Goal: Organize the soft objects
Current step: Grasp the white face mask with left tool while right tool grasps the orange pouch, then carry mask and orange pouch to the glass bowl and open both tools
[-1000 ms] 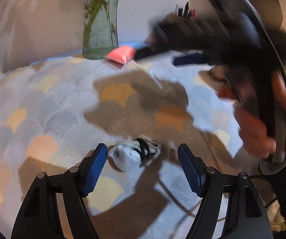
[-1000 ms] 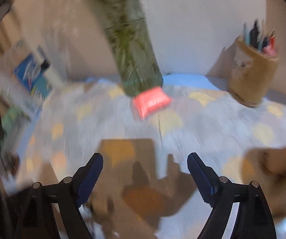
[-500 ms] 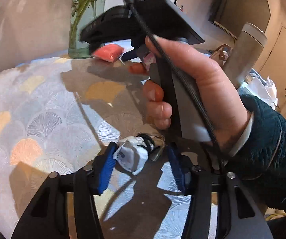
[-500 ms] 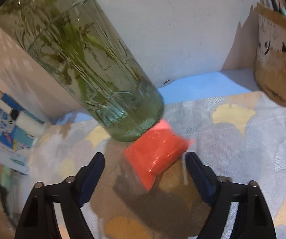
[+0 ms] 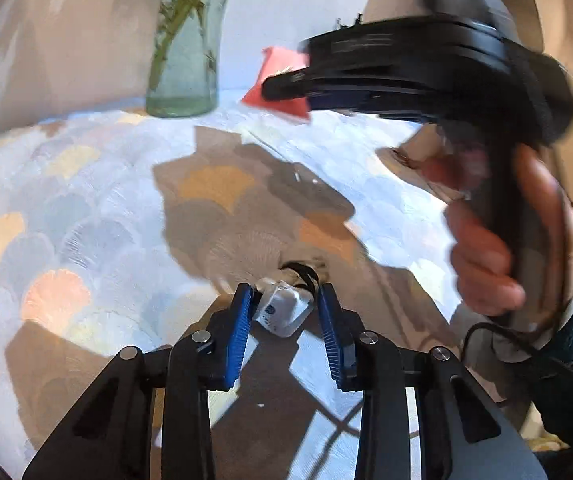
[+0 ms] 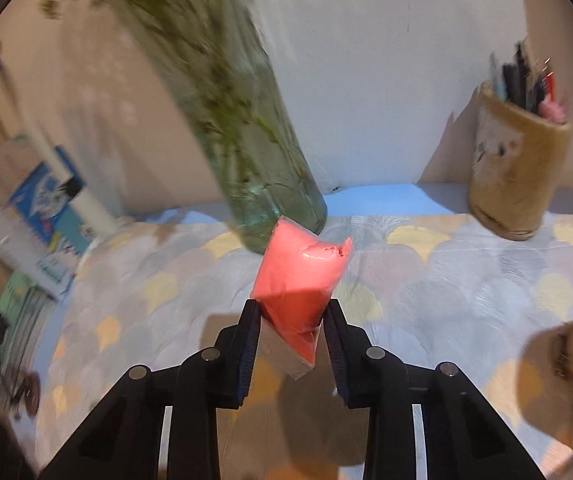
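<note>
Fan-patterned cloth in grey, yellow and orange (image 6: 426,280) covered the table, with a pale wall behind it.

Against that cloth, the soft coral-red filled plastic pouch (image 6: 300,276) was no longer lying flat beside the green-tinted glass vase of stems (image 6: 246,140), as it had half a second before; it now stood up off the surface, its lower corner pinched between the blue pads of the right gripper (image 6: 290,334), whose jaws had narrowed from wide apart and were closing on it. From the left wrist view the same pouch (image 5: 278,80) hung clear of the table in front of the vase (image 5: 182,52), carried by the blurred right gripper (image 5: 306,88) in the person's right hand (image 5: 498,248).

Nearer the camera, the small white crumpled bundle with black cord (image 5: 286,304) still lay on the cloth where it had been a second earlier, but the left gripper (image 5: 286,320) had drawn in around it: its left pad touched the bundle and its right pad sat just beside it, the jaws closing.

So both soft items looked to be secured at once (one lifted, one about to be), which I judged to mean the gathering step was under way and the sorting itself not yet done.

A tan pen holder (image 6: 518,168) stood well apart at the right.
</note>
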Demonstrator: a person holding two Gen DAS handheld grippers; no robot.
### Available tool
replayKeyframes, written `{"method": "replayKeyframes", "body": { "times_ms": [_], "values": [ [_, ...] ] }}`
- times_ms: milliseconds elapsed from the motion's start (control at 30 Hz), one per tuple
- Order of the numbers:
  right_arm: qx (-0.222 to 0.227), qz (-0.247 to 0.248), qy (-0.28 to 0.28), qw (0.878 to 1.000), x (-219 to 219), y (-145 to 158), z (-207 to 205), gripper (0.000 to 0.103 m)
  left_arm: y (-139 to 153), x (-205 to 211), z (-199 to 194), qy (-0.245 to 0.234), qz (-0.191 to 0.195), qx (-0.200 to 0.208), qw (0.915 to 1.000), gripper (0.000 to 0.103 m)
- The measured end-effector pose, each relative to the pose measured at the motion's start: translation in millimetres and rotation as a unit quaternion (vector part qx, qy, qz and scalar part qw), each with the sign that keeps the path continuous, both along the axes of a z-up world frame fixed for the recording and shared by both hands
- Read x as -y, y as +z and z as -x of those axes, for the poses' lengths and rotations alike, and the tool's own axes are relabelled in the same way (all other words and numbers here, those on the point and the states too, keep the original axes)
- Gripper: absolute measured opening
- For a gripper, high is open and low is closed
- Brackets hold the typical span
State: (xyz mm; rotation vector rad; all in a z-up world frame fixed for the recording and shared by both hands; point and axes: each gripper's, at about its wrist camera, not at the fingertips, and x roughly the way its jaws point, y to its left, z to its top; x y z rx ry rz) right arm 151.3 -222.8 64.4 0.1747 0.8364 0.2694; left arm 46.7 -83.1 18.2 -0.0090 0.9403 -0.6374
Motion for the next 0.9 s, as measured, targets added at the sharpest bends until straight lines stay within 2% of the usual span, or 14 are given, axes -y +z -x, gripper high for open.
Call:
{"method": "replayKeyframes", "body": {
  "times_ms": [33, 67, 167, 233, 333, 467, 500, 533, 567, 600, 667, 733, 833, 900],
  "values": [
    [0.001, -0.002, 0.009, 1.000, 2.0, 4.2, 8.6, 0.032, 0.1, -1.4, 0.1, -0.004, 0.007, -0.008, 0.9999, 0.035],
    [0.001, 0.001, 0.020, 1.000, 4.2, 7.9, 20.2, 0.032, 0.0, -3.5, -0.3, 0.001, 0.007, -0.011, 0.9999, 0.046],
    [-0.003, 0.014, 0.044, 0.999, 15.4, 12.9, 59.8, 0.032, 0.4, -6.6, 2.8, 0.030, -0.018, -0.002, 0.9994, 0.051],
    [-0.015, 0.005, 0.051, 0.999, 26.9, 10.3, 87.4, 0.032, 1.5, -4.4, 4.6, 0.045, -0.038, 0.006, 0.9982, 0.061],
    [-0.044, -0.013, 0.051, 0.998, 45.1, -2.3, 115.4, 0.032, 2.0, 6.6, 6.5, 0.030, -0.044, 0.005, 0.9986, 0.063],
    [-0.080, -0.010, 0.058, 0.995, 57.3, -25.8, 121.1, 0.032, -3.3, 25.8, 2.7, 0.026, -0.086, 0.021, 0.9957, 0.058],
    [-0.089, -0.009, 0.051, 0.995, 60.7, -31.3, 116.8, 0.033, -3.8, 29.2, 4.1, 0.025, -0.091, 0.029, 0.9951, 0.051],
    [-0.093, -0.012, 0.047, 0.994, 63.6, -34.6, 114.5, 0.038, -3.1, 30.6, 1.8, 0.022, -0.089, 0.031, 0.9953, 0.032],
    [-0.104, -0.015, 0.034, 0.994, 67.6, -39.9, 110.3, 0.044, -3.1, 28.6, 1.1, 0.021, -0.088, 0.033, 0.9954, 0.032],
    [-0.114, -0.017, 0.020, 0.993, 71.6, -43.9, 108.3, 0.058, -3.1, 26.1, 2.4, 0.023, -0.084, 0.036, 0.9956, 0.032],
    [-0.114, -0.035, 0.011, 0.993, 76.8, -45.9, 111.0, 0.065, -1.6, 23.5, 1.3, 0.030, -0.075, 0.035, 0.9961, 0.032],
    [-0.111, -0.054, 0.006, 0.992, 78.3, -46.3, 114.4, 0.079, -0.1, 18.7, 0.4, 0.040, -0.065, 0.034, 0.9965, 0.032],
    [-0.100, -0.056, -0.009, 0.993, 66.1, -47.1, 111.7, 0.087, 0.3, 15.4, -0.9, 0.049, -0.055, 0.029, 0.9968, 0.032],
    [-0.096, -0.007, -0.022, 0.995, 48.1, -47.4, 104.5, 0.086, 0.1, 16.3, -0.3, 0.051, -0.059, 0.029, 0.9965, 0.032]
  ]
}}
